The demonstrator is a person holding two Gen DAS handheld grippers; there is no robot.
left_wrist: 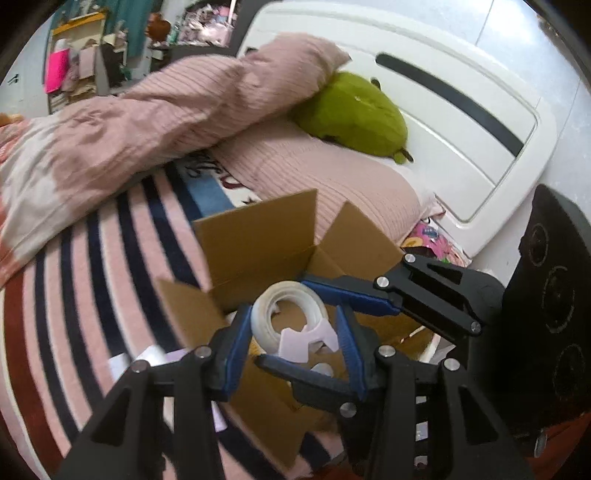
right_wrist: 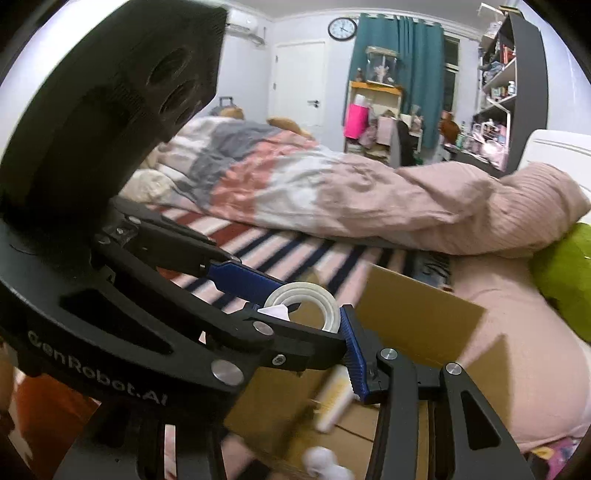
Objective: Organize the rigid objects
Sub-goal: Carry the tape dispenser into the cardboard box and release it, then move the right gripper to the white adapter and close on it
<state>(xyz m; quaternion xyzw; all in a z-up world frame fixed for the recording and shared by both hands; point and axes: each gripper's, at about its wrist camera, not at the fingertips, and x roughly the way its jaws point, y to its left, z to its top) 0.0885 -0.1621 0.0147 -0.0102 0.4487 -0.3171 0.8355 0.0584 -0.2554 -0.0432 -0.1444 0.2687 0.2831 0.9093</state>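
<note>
Left gripper clamped on white translucent tape roll over open brown cardboard box, apparently for drop-in; right gripper spread wide alongside.

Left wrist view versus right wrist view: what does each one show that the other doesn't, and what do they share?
Only the left wrist view shows the white headboard's black stripe and the whole green plush. Only the right wrist view shows the wall clock, teal curtains and white door. Both show the tape roll over the open cardboard box and both grippers closing around it.
</note>
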